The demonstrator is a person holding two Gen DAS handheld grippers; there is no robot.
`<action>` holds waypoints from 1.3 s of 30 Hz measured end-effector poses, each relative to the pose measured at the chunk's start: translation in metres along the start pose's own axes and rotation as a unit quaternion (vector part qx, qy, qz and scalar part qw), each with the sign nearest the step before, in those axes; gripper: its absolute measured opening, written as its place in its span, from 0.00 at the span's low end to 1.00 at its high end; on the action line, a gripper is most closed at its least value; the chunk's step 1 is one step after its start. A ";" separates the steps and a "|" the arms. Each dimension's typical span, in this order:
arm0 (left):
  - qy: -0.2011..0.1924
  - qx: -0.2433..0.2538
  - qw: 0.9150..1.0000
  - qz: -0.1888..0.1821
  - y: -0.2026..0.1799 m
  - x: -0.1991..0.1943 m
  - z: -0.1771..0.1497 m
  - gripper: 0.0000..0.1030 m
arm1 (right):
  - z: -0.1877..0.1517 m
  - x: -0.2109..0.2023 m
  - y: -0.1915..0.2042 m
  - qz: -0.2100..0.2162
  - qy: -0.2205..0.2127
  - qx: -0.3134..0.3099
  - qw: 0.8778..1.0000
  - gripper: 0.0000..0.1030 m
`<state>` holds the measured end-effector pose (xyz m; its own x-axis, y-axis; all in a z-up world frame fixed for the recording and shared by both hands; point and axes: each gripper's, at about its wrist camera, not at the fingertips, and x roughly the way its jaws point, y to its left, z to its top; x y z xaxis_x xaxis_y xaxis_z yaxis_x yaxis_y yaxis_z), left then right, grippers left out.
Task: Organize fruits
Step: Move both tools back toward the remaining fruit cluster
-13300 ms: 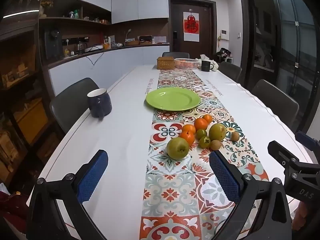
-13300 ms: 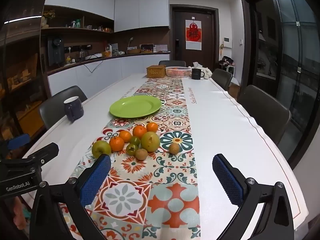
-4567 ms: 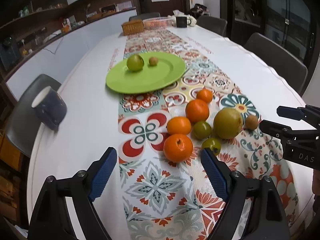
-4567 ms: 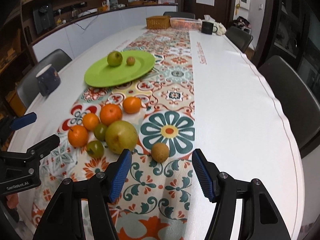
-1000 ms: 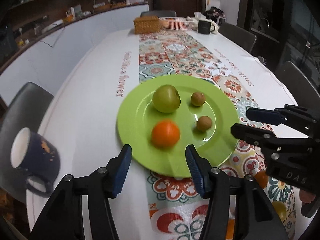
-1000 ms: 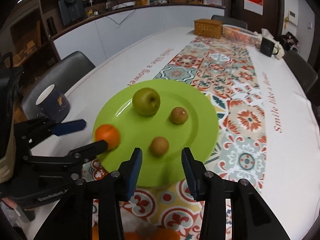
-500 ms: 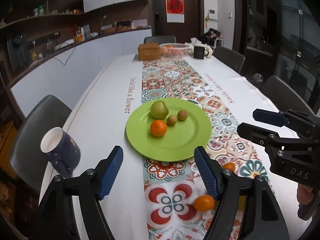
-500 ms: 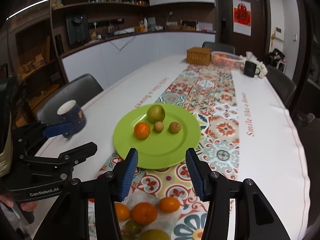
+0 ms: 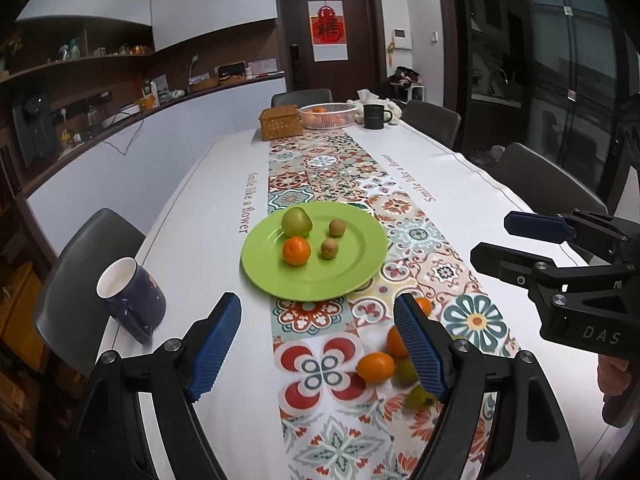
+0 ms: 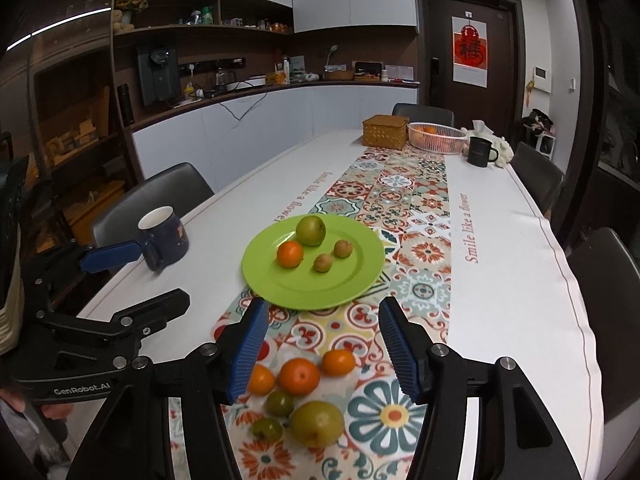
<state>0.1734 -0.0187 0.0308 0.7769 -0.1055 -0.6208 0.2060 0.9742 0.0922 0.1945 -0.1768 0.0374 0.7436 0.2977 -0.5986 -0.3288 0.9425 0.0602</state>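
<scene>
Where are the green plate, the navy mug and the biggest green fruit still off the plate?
green plate (image 10: 352, 280): right wrist view, bare front part of the plate.
navy mug (image 10: 170, 236): right wrist view, side wall of the mug.
biggest green fruit (image 10: 317, 423): right wrist view, middle of its skin.

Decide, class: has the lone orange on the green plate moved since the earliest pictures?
Yes. The orange now lies on the green plate, beside the green apple; earlier it lay on the patterned runner, nearer than the plate.

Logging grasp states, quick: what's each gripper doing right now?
Left gripper: jaws open, holding nothing.
Right gripper: jaws open, holding nothing.
</scene>
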 end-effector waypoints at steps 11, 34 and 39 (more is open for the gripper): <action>0.035 0.026 0.999 -0.016 -0.011 0.011 -0.029 0.77 | -0.041 0.008 0.000 0.001 0.062 0.024 0.998 0.56; 0.123 0.093 0.985 -0.079 -0.024 0.088 -0.071 0.77 | -0.092 0.058 0.001 -0.020 0.173 0.031 0.984 0.56; 0.133 0.097 0.983 -0.084 -0.027 0.103 -0.071 0.77 | -0.094 0.066 -0.001 -0.018 0.182 0.038 0.982 0.56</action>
<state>0.2055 -0.0417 -0.0903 0.5449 -0.1816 -0.8186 0.4482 0.8882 0.1013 0.1887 -0.1727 -0.0774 0.4915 0.2034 -0.8468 -0.2523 0.9639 0.0851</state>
